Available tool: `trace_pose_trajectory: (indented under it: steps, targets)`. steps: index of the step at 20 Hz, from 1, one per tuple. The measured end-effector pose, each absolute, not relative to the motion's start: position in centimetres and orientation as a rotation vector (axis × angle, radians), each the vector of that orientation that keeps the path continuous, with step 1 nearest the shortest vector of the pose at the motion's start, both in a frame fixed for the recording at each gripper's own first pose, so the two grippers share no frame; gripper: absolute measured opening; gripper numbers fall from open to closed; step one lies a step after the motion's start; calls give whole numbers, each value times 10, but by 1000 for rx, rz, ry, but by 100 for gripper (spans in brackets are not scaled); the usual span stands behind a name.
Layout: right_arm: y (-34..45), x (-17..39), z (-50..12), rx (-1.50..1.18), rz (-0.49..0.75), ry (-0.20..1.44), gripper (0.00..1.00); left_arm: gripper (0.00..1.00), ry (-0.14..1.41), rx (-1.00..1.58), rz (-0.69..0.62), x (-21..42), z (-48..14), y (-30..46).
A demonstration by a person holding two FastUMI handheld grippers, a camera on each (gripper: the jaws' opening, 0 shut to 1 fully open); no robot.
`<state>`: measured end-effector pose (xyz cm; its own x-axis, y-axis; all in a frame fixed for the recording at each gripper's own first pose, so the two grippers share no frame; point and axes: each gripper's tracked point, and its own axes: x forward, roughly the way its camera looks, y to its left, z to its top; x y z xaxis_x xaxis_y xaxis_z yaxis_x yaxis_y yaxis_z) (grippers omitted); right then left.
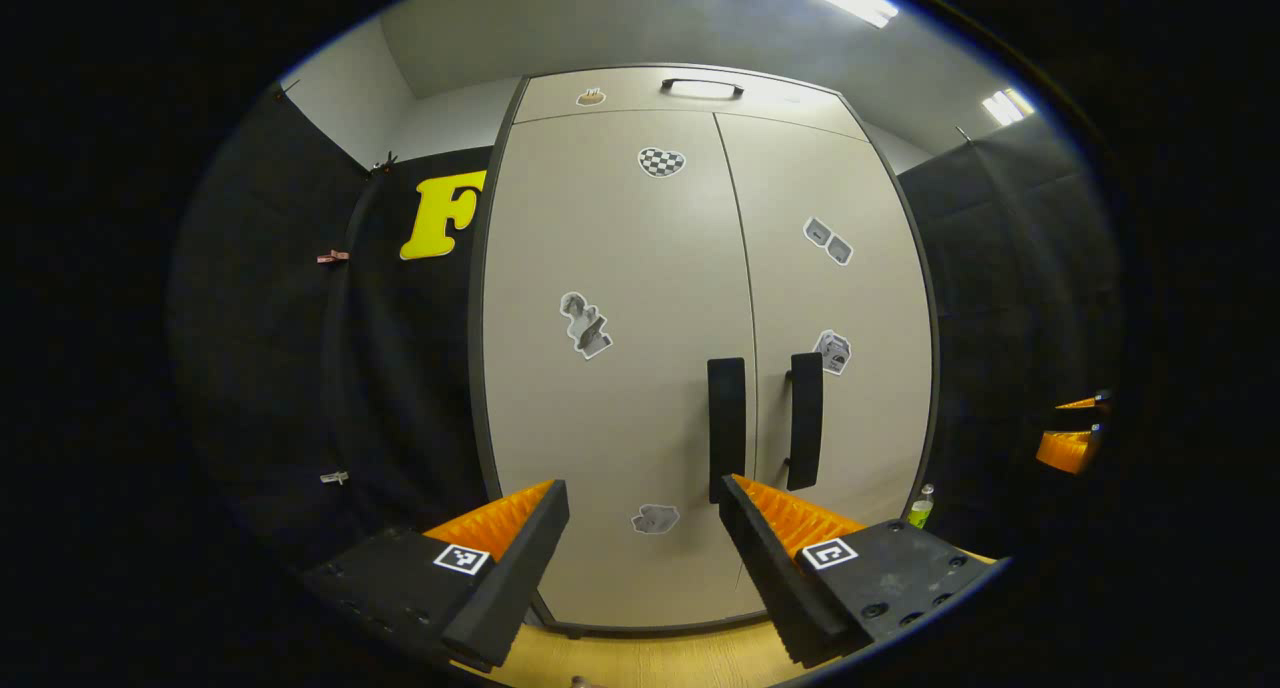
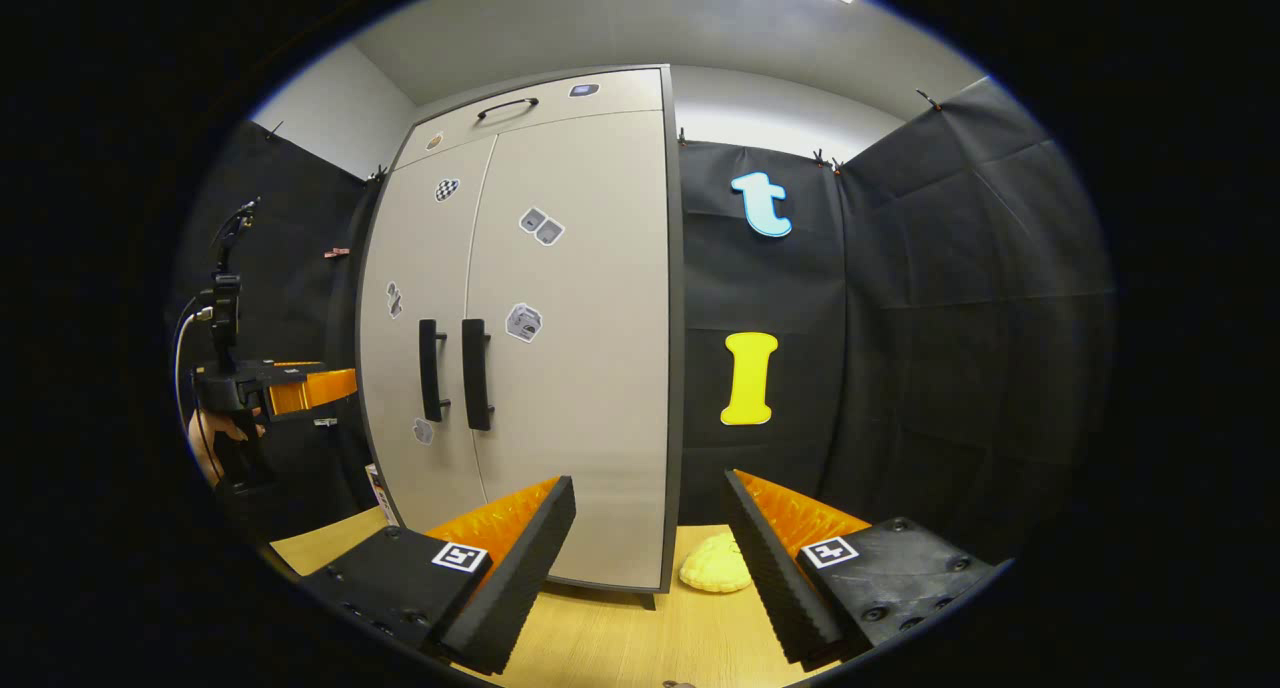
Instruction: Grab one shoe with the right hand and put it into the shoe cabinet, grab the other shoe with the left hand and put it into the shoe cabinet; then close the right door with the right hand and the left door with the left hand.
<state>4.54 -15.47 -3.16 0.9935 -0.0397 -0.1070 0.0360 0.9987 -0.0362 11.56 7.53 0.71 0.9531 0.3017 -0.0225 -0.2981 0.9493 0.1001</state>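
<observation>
Shoe cabinet [image 1: 700, 348] stands upright on the wooden tabletop [image 1: 650, 658], both doors shut and flush, seam running down the middle. Left door [image 1: 610, 368] and right door [image 1: 840, 348] each carry a dark vertical handle beside the seam; stickers dotted over both. A third handle [image 1: 701, 87] sits on the cabinet's top panel.

Left hand-held gripper [image 1: 645, 523] faces the cabinet front, fingers spread wide, nothing between them, not touching the doors. Left door handle [image 1: 726, 428] sits just above its gap.

Right hand-held gripper [image 2: 650, 528] points at the cabinet's right front corner, fingers spread, empty, clear of the cabinet.

Around the cabinet: a small green-capped bottle [image 1: 921, 508] at its right foot; a pale yellow lumpy object [image 2: 716, 569] on the tabletop just right of the cabinet. Shoes cannot be seen; the doors are closed.
</observation>
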Motion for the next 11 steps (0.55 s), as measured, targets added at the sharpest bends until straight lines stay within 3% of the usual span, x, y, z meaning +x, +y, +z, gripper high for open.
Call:
trace_pose_trajectory:
  steps: [11]
  targets:
    - [-104, 55, -20, -34, 19, 75, 98, 97, 41, 68, 284, 84, 4, 90]
